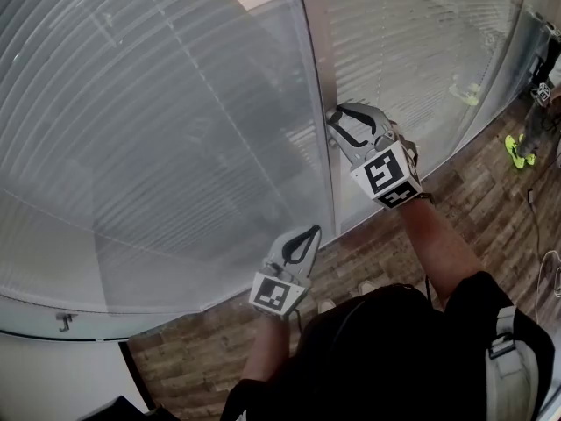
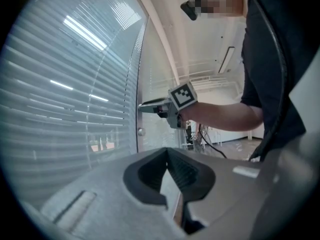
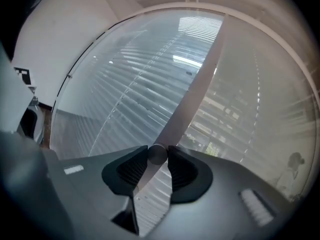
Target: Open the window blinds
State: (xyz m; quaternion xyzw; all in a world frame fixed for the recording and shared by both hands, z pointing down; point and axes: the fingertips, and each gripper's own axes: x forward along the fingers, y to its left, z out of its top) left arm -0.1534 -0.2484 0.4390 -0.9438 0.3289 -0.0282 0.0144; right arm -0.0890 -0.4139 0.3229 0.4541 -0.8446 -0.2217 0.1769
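The right tongs (image 1: 336, 121) clench a round knob (image 3: 157, 154) on the window post (image 1: 320, 60), while the left tongs (image 1: 311, 232) sit closed on nothing.

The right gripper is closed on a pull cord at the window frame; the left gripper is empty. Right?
No: the right gripper is closed on a small round knob at the window frame, not a pull cord; the right gripper view shows it. The left gripper is empty.
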